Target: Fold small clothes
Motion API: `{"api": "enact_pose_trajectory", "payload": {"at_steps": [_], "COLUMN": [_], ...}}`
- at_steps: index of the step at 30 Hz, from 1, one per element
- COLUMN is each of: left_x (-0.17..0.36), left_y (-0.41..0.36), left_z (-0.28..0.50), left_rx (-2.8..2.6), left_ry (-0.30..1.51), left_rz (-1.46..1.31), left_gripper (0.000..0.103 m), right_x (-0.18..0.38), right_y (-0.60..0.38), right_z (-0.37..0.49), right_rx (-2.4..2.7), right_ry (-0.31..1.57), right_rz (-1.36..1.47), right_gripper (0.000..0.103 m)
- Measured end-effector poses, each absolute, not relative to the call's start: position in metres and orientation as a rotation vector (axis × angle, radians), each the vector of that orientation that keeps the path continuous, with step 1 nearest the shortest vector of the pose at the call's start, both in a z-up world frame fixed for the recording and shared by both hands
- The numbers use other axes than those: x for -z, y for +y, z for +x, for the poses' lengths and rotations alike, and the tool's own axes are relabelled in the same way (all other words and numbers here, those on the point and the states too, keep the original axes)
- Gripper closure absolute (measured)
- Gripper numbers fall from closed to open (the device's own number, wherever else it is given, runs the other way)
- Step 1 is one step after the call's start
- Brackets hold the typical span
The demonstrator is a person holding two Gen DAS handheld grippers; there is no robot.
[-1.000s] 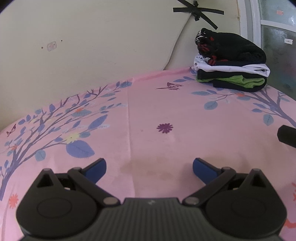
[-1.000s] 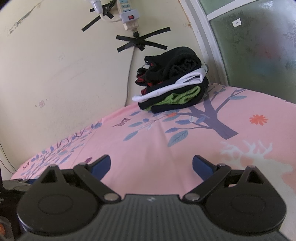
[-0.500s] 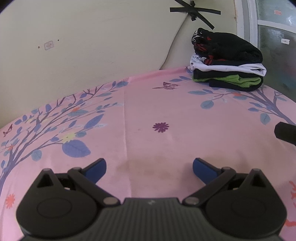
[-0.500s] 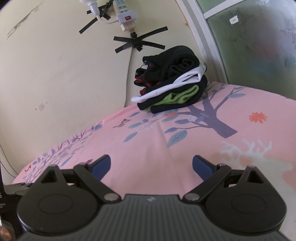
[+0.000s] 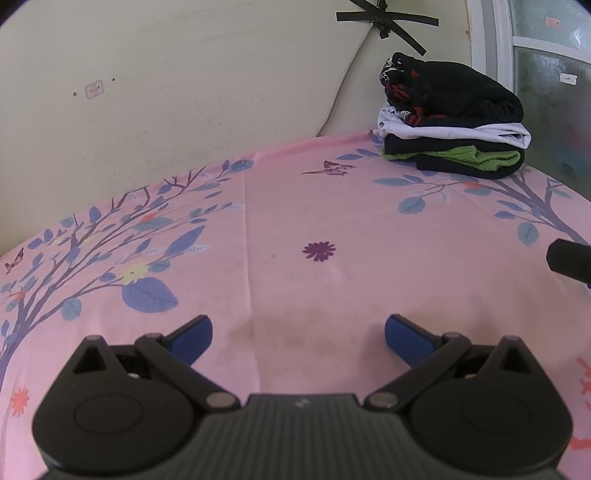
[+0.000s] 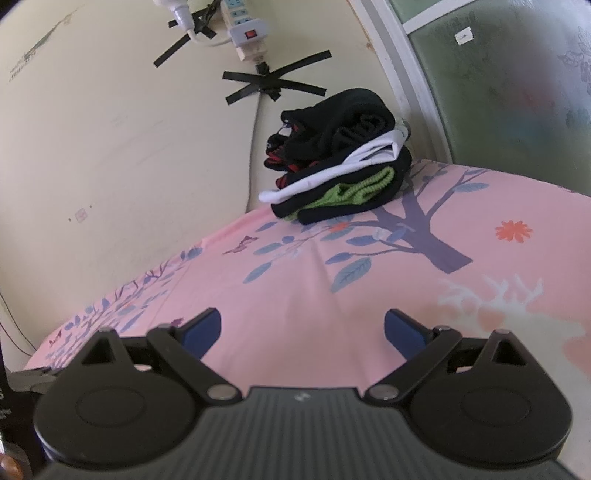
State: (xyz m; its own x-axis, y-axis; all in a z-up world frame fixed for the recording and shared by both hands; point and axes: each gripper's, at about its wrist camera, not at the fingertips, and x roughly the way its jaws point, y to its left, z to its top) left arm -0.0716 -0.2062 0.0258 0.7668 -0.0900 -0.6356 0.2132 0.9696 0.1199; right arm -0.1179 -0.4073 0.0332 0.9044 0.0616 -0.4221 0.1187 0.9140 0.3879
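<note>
A stack of folded small clothes, black, white and green, sits at the far right corner of the pink floral sheet, against the wall. It also shows in the right wrist view. My left gripper is open and empty, low over bare sheet, well short of the stack. My right gripper is open and empty over the sheet, also apart from the stack. A black part of the right gripper shows at the right edge of the left wrist view.
A cream wall borders the sheet at the back. A frosted window stands at the right. A power strip with black tape hangs on the wall above the stack. The sheet's left edge drops off.
Both grippers have shifted slightly, so the stack sits a little further left in the left wrist view and lower in the right wrist view. Both stay open and empty.
</note>
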Motion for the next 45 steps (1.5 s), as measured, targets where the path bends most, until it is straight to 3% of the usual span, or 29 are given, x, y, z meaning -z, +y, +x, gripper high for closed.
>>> {"api": "enact_pose_trajectory", "payload": {"at_steps": [45], "left_x": [-0.0299], "left_y": [-0.2041], "left_z": [-0.0753], "left_rx": [0.182], "left_ry": [0.665], "left_rz": [0.192], "left_gripper": [0.0], "right_x": [-0.0325], "right_y": [-0.4071], "right_z": [-0.1176], "right_rx": [0.011], "right_ry": [0.431], "right_rz": [0.408], "right_gripper": [0.012]}}
